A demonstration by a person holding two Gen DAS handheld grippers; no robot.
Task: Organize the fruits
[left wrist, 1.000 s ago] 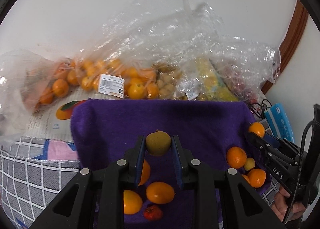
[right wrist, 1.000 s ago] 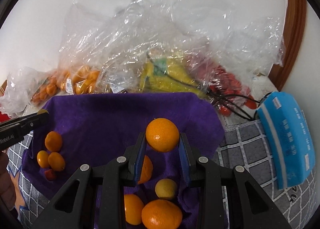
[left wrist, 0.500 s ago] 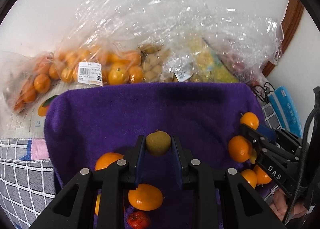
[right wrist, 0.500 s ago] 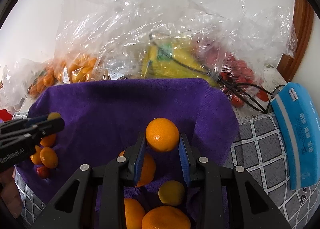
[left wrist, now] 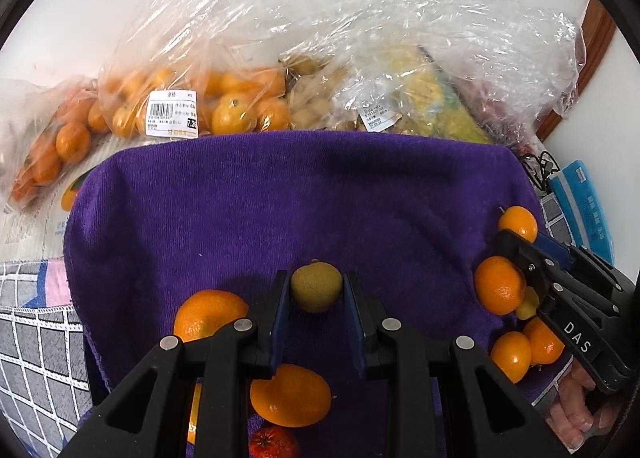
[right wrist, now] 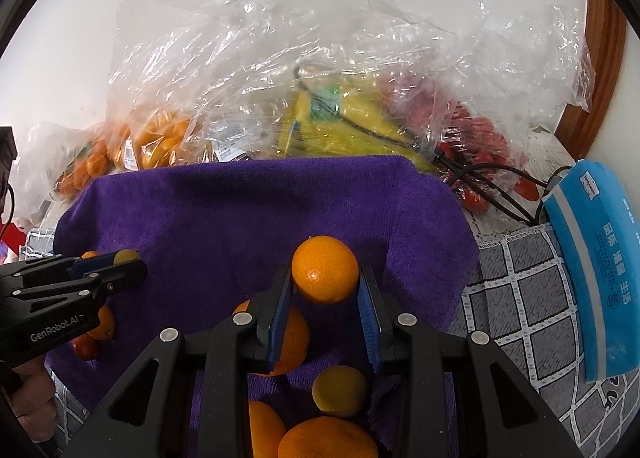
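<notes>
1. A purple towel [left wrist: 320, 197] covers the middle of the work surface and carries all the loose fruit; clear plastic bags [left wrist: 360, 37] of more fruit are heaped along its far edge, against the wall.
2. A blue packet [right wrist: 596, 270] lies off the towel's right side on a grey checked cloth [right wrist: 516, 298].
3. The right gripper [right wrist: 325, 294] is pinched on an orange [right wrist: 325, 269], pads pressed to both its sides, and holds it above the towel's right end. Directly beneath it sits a cluster of loose oranges [right wrist: 292, 342] with one small yellow fruit [right wrist: 339, 390].
4. The left gripper [left wrist: 316, 300] is pinched on a small green-brown fruit [left wrist: 316, 286], held over the towel's left half.
5. Just below and beside its fingers [left wrist: 276, 314] lie two oranges [left wrist: 210, 314] and a small red fruit [left wrist: 274, 442], so this side's group is the mixed one.
6. The relation that matters: the bare stretch of towel lies ahead of both grippers, toward the bags, while each group lies under its own gripper.
7. Judged from that, each hand is nearest to its own pile, and the green-brown fruit, round with no marked long axis, probably wants its own spot on the bare cloth ahead.
</notes>
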